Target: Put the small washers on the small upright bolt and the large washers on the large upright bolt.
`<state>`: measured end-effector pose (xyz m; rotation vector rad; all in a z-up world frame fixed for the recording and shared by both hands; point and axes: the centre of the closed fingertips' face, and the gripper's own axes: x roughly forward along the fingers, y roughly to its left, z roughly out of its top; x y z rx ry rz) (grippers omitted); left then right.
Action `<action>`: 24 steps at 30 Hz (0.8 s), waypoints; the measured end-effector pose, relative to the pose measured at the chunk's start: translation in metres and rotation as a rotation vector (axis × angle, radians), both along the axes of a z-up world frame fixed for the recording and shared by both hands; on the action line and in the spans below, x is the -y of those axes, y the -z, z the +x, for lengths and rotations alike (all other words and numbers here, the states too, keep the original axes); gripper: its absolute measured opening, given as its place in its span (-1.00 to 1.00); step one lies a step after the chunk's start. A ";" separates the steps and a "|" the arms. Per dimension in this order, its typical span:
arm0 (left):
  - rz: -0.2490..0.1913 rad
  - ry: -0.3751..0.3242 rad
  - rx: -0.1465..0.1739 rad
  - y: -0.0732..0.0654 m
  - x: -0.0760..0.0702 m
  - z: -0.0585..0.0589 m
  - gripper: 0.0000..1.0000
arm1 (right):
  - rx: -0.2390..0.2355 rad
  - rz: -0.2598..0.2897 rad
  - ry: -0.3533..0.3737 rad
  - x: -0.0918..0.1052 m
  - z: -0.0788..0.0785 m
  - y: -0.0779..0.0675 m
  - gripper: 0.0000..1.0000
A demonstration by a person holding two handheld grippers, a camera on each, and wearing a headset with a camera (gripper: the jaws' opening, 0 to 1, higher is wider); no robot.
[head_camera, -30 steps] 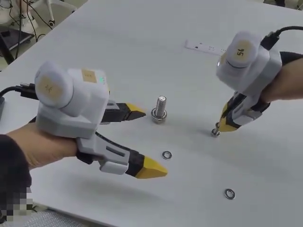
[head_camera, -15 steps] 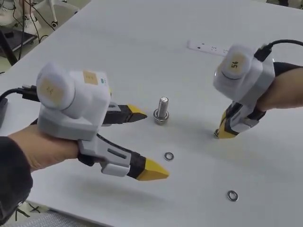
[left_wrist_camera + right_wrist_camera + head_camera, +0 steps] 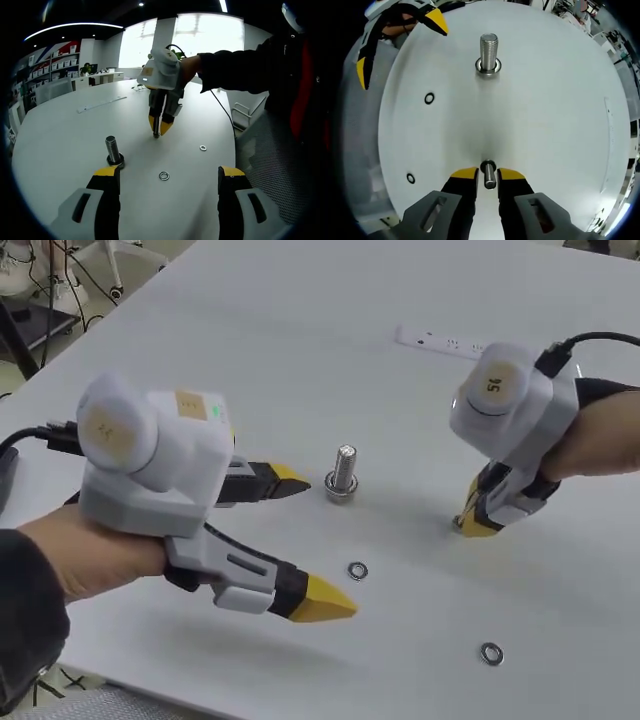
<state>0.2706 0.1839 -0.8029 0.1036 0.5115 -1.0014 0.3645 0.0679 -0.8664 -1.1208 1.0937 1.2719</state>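
The white worktop carries everything, with the large upright bolt standing near its middle, shank vertical and a ring around its foot; whether that ring is a washer or the bolt's own flange I cannot tell. To the person's left of that bolt hovers the left hand-held gripper, jaws spread wide and holding nothing, one yellow tip just beside the bolt and the other well toward the person. To the right of the bolt, well apart from it, the right hand-held gripper points steeply down at the worktop, its jaws drawn narrow and closed on the small upright bolt, which stands vertical between the two yellow tips. A white power strip lies far beyond the large bolt. One loose washer lies flat on the person's side of the large bolt and near it; a second washer lies flat further toward the person and off to the right. Both are too small to tell which size they are. The nearer washer sits just ahead of the left gripper's open jaws, roughly on the line between them in the left gripper view, so the left hand looks the closer one for picking it, coming down from above since the washer lies flat with its hole facing up.
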 end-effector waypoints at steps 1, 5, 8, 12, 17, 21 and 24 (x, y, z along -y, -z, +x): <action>-0.001 0.000 0.000 0.000 0.000 0.000 0.60 | 0.001 0.001 0.001 0.000 0.000 0.000 -0.66; 0.001 0.003 -0.001 0.000 0.001 0.000 0.60 | -0.002 0.004 0.015 0.002 0.001 -0.001 -0.66; 0.002 0.002 -0.001 0.001 0.000 0.000 0.60 | -0.001 0.002 0.018 0.005 0.002 0.000 -0.63; 0.002 0.003 -0.001 0.001 0.001 0.000 0.60 | -0.003 0.008 0.029 0.007 0.002 -0.001 -0.59; 0.002 0.003 0.000 0.001 0.001 0.000 0.60 | -0.001 0.011 0.037 0.010 0.002 -0.002 -0.54; 0.002 0.004 0.000 0.001 0.001 0.000 0.60 | -0.002 0.012 0.046 0.014 0.000 -0.002 -0.53; 0.003 0.006 0.001 0.001 0.001 -0.001 0.60 | 0.000 0.012 0.051 0.017 -0.002 -0.002 -0.53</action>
